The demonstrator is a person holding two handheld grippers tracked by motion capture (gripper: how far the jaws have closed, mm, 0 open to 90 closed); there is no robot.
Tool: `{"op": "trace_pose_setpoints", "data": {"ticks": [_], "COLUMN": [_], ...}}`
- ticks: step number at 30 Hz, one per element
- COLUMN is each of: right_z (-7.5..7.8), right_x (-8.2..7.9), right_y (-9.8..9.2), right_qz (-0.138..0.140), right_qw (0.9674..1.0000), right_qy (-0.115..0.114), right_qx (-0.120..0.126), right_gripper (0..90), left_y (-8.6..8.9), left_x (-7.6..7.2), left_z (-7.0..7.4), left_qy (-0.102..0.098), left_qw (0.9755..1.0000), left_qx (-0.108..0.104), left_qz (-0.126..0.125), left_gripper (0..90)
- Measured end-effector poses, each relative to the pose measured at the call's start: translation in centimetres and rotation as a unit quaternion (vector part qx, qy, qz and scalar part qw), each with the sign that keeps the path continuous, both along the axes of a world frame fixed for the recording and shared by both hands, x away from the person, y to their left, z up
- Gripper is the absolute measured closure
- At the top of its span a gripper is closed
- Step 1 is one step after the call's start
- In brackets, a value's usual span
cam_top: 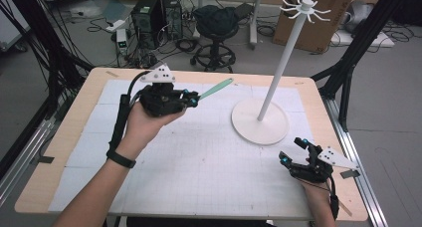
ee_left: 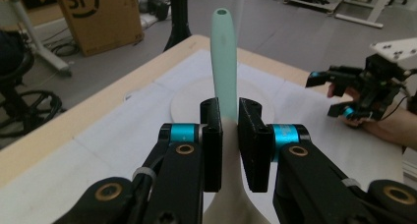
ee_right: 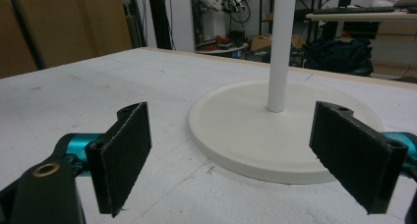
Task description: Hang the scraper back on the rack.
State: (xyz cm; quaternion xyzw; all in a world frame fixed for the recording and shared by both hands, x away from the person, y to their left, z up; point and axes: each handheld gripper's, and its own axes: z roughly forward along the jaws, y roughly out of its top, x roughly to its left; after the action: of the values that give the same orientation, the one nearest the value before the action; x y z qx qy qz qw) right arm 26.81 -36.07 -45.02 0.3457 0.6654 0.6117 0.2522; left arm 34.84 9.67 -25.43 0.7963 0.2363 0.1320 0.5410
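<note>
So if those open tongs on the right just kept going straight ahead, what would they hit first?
Probably the white stand's round base, then its pole. The right tongs face it with bare table between, though depth is unclear.

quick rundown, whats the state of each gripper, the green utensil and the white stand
left gripper: shut on the green utensil, raised off the table
right gripper: open, fingers wide apart, nothing between
green utensil: clamped, handle pointing away toward the stand
white stand: upright, hooks bare

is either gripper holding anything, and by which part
The left gripper is shut on a mint-green utensil, gripping its handle near the wider cream end. The right gripper is open and holds nothing.
</note>
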Motion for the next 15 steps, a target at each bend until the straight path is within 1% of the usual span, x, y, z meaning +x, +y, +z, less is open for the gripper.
{"op": "trace_pose_setpoints", "data": {"ticks": [3,4,7,9,13,15], "right_z": [0.0,0.0,0.0,0.0,0.0,0.0], "right_x": [0.0,0.0,0.0,0.0,0.0,0.0], "right_y": [0.0,0.0,0.0,0.0,0.0,0.0], "right_qz": [0.0,0.0,0.0,0.0,0.001,0.001], "right_qw": [1.0,1.0,1.0,1.0,1.0,1.0], "right_qy": [0.0,0.001,0.001,0.002,0.002,0.001], "right_qx": [0.001,0.002,0.001,0.0,0.0,-0.001], "right_gripper": [15.0,15.0,15.0,15.0,15.0,15.0], "left_y": [-0.6,-0.8,-1.4,-1.9,-2.4,-2.7], "left_x": [0.4,0.6,1.1,1.4,2.1,2.4], "left_z": [1.8,2.3,3.7,4.6,6.5,7.5], "left_qy": [-0.008,-0.011,-0.012,-0.017,-0.022,-0.023], "left_qw": [0.9999,0.9998,0.9996,0.9994,0.9991,0.9987], "left_qx": [-0.004,0.0,0.003,0.007,0.002,-0.003], "left_qz": [-0.011,-0.016,-0.026,-0.029,-0.037,-0.046], "left_gripper": [80.7,80.7,80.7,80.7,80.7,80.7]}}
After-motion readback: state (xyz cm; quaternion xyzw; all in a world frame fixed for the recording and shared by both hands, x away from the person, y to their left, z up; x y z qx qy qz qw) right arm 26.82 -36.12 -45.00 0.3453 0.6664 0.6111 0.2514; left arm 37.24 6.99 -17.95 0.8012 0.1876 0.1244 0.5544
